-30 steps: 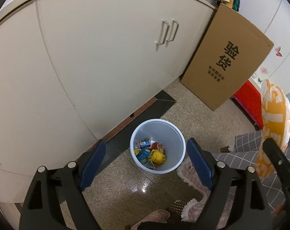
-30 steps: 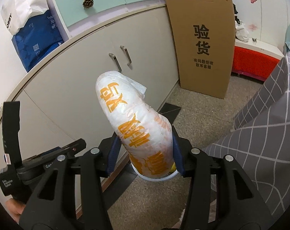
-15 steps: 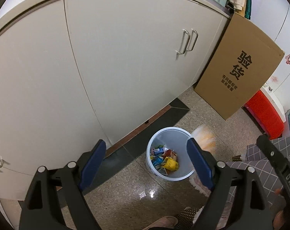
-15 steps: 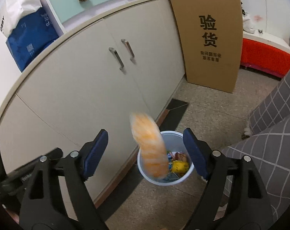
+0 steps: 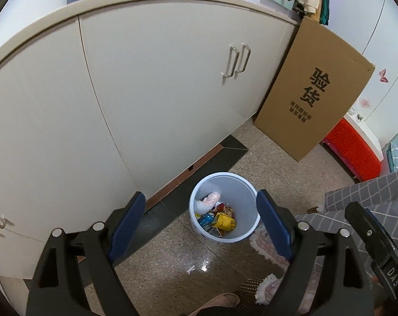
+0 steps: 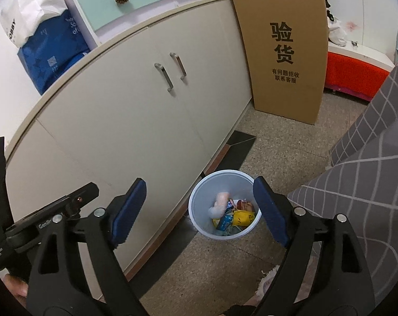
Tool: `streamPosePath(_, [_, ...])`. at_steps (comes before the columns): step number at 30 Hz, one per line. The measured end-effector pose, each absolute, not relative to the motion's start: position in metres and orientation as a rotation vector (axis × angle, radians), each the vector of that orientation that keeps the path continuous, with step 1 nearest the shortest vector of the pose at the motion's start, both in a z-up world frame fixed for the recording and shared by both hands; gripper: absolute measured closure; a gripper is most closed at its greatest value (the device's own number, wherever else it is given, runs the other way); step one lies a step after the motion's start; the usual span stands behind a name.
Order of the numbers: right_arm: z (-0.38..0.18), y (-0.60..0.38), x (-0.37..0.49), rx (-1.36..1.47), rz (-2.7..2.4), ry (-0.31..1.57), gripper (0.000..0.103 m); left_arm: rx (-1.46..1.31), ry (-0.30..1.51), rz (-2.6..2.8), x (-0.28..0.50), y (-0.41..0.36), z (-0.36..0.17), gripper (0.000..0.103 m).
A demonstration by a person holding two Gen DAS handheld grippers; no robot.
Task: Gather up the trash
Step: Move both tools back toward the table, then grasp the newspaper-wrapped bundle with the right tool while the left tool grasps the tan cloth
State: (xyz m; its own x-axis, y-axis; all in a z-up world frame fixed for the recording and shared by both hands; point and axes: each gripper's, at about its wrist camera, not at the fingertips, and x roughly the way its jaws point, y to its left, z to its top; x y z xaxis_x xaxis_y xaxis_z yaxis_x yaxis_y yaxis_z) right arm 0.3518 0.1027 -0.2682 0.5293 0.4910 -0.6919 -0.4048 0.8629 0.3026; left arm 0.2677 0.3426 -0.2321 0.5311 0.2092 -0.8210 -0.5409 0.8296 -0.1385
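I see wrappers in bin (image 6: 224, 205) | both claws, left (image 5: 200, 226) and right (image 6: 199, 212), spread, empty | remaining trash: none visible

both wrist views look steeply down from well above, seemingly side by side, sharing the bin (image 5: 225, 208) (image 6: 222, 205) and cabinet (image 5: 159, 92) (image 6: 135, 121).

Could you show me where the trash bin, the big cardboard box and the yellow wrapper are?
trash bin (image 5: 247, 184), left wrist view, far inner wall.
cardboard box (image 6: 283, 13), right wrist view, upper front face.
yellow wrapper (image 5: 225, 222), left wrist view, its middle, inside the bin.
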Motion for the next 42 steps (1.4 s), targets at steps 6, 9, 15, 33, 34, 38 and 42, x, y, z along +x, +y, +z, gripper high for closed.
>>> streamPosePath(6, [-0.235, 0.079, 0.331, 0.142, 0.545, 0.805, 0.021, -0.38, 0.865, 0.426, 0.256, 0.316, -0.204, 0.019])
streamPosePath(9, [-0.215, 0.061, 0.319, 0.163, 0.547, 0.764, 0.02, -0.362, 0.83, 0.405, 0.248, 0.296, -0.184, 0.019])
streamPosePath(15, [-0.178, 0.01, 0.291, 0.19, 0.526, 0.686, 0.019, -0.334, 0.786, 0.338, 0.243, 0.254, -0.153, 0.018])
streamPosePath(33, [-0.155, -0.239, 0.237, 0.327, 0.015, 0.574, 0.011, -0.057, 0.803, -0.005, 0.26, 0.02, -0.123, 0.016])
streamPosePath(34, [-0.159, -0.252, 0.235, 0.342, -0.027, 0.581, 0.011, -0.042, 0.807, -0.015, 0.26, 0.01, -0.124, 0.016])
streamPosePath(38, [-0.177, -0.29, 0.241, 0.407, -0.099, 0.637, 0.011, 0.01, 0.822, -0.052, 0.263, -0.022, -0.127, 0.016])
streamPosePath(42, [-0.193, -0.313, 0.258, 0.423, -0.15, 0.71, 0.011, 0.048, 0.827, -0.061, 0.266, -0.037, -0.129, 0.016])
